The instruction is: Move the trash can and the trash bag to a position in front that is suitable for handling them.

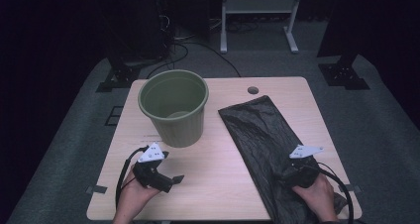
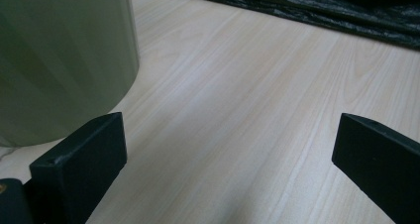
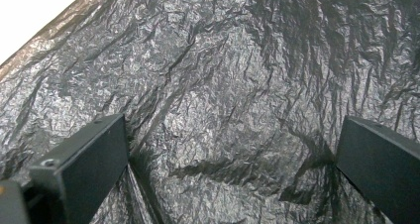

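Note:
An olive-green ribbed waste bin point(image 1: 173, 107) stands upright and empty on the left half of the light wood table point(image 1: 223, 169). A crumpled black plastic bag point(image 1: 260, 132) lies flat along the right half. My left gripper point(image 1: 171, 167) hovers low just in front of the bin, open, with bare wood between its jaws. In the left gripper view the gripper point(image 2: 230, 154) has the bin wall point(image 2: 59, 60) at the left and the bag point(image 2: 322, 11) far off. My right gripper point(image 1: 287, 172) is over the near part of the bag, open point(image 3: 233, 169), jaws spread wide across the wrinkled film point(image 3: 237, 85).
A small round cable hole point(image 1: 253, 90) sits near the table's far edge. Beyond the table are a white frame stand point(image 1: 257, 16), dark equipment bases point(image 1: 119, 75) and cables on the grey floor. Bare wood lies between bin and bag.

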Demonstrator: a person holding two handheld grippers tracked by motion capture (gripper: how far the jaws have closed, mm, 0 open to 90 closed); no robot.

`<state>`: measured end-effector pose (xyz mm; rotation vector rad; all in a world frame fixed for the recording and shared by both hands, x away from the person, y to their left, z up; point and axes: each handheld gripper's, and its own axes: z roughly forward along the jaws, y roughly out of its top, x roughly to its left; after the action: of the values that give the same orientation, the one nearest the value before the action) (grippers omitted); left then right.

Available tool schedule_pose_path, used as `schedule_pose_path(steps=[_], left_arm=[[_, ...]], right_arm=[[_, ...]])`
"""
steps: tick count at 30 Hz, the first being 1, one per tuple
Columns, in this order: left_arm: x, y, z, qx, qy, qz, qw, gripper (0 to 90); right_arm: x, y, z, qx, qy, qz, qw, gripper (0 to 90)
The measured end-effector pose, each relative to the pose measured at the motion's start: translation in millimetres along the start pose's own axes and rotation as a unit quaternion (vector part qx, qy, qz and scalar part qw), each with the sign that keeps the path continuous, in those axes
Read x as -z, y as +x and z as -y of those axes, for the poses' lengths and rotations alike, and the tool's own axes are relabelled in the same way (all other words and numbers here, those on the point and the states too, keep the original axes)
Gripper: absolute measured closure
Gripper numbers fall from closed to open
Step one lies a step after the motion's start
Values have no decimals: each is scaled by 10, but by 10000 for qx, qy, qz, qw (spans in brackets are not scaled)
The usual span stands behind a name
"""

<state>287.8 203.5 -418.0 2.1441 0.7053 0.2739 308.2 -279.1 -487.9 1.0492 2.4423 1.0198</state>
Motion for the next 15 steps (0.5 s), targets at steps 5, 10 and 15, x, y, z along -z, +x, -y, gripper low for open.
schedule_pose_path(steps=[5, 10, 15], left_arm=[[81, 44, -88, 21, -32, -22, 10000, 0], [174, 95, -208, -13, -49, -89, 9999, 0], [249, 157, -298, -19, -102, -130, 9999, 0]], right_arm=[[0, 0, 0, -1, -1, -1, 10000, 0], [0, 0, 0, -4, 0, -1, 10000, 0], [0, 0, 0, -5, -1, -1, 10000, 0]])
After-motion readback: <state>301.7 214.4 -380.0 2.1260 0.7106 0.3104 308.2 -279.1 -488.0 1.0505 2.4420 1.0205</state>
